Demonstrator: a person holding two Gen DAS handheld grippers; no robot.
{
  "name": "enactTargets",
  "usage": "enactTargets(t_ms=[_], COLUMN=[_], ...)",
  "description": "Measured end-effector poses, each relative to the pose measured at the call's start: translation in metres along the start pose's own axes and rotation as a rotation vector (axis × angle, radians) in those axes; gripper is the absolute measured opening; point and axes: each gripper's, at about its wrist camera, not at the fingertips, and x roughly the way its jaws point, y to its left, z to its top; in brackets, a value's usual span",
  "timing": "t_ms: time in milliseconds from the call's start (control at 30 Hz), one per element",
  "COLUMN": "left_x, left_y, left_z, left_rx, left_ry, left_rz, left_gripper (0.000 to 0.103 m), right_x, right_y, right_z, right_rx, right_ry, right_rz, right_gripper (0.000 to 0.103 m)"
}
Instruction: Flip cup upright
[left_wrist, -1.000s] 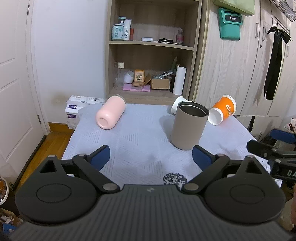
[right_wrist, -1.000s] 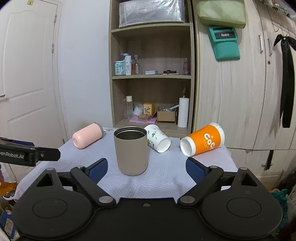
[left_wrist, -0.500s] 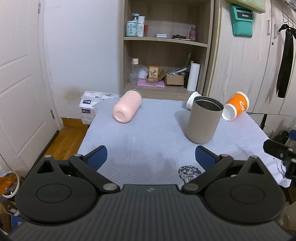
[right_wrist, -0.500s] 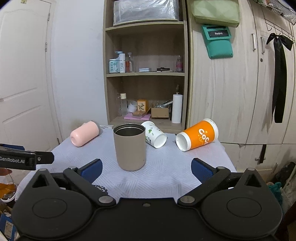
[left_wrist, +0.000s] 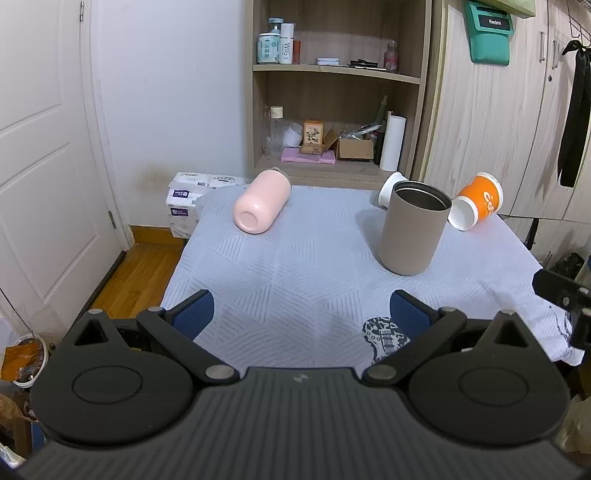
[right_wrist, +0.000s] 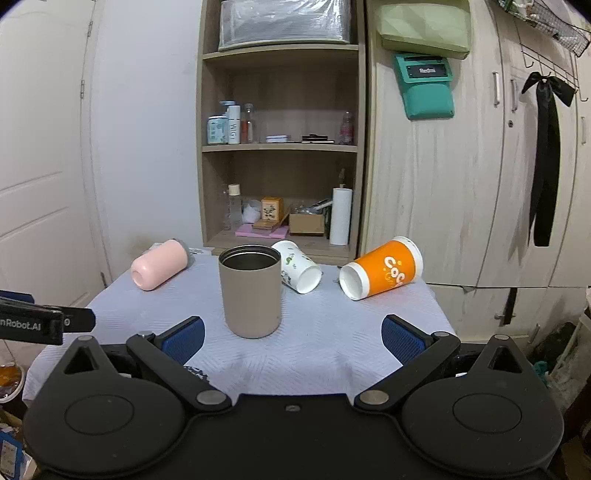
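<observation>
A table with a pale blue cloth (left_wrist: 295, 266) has four cups on it; the tan cup (left_wrist: 412, 229) stands up straight with its open top up, near the middle of the cloth; it shows in the right view too (right_wrist: 251, 291); the other three cups lie on their sides

The pink cup (left_wrist: 260, 203) lies at the far left of the cloth with its closed bottom facing the camera; in the right view (right_wrist: 159, 267) it is well apart from the tan cup; the white cup (right_wrist: 297, 271) with little green pictures lies just behind the tan cup, its open mouth facing front and right; in the left view only its white rim (left_wrist: 388, 188) peeks out from behind the tan cup; the orange cup (right_wrist: 382, 273) lies at the far right with its white open mouth facing front and left; it is near the white cup but not touching it; the left view shows it too (left_wrist: 478, 201)

The left gripper (left_wrist: 301, 314) is wide open and holds nothing; its blue pads hang over the near edge of the cloth; the right gripper (right_wrist: 291, 338) is wide open too, with nothing in it; the tan cup is in front of it, not between its pads

Behind the table is a wooden shelf (right_wrist: 280, 147) with bottles and boxes
</observation>
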Motion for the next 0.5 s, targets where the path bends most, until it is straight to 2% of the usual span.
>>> enactTargets(t_ms=[500], left_x=[0.0021], left_y=[-0.0073], left_z=[-0.0034], left_rx=[0.041], left_ry=[0.044], left_rz=[0.029], left_gripper=[0.103], right_x=[0.0004], right_y=[0.0009], right_z=[-0.0004], right_rx=[0.004], right_ry=[0.013], right_rz=[-0.030], right_gripper=[0.103])
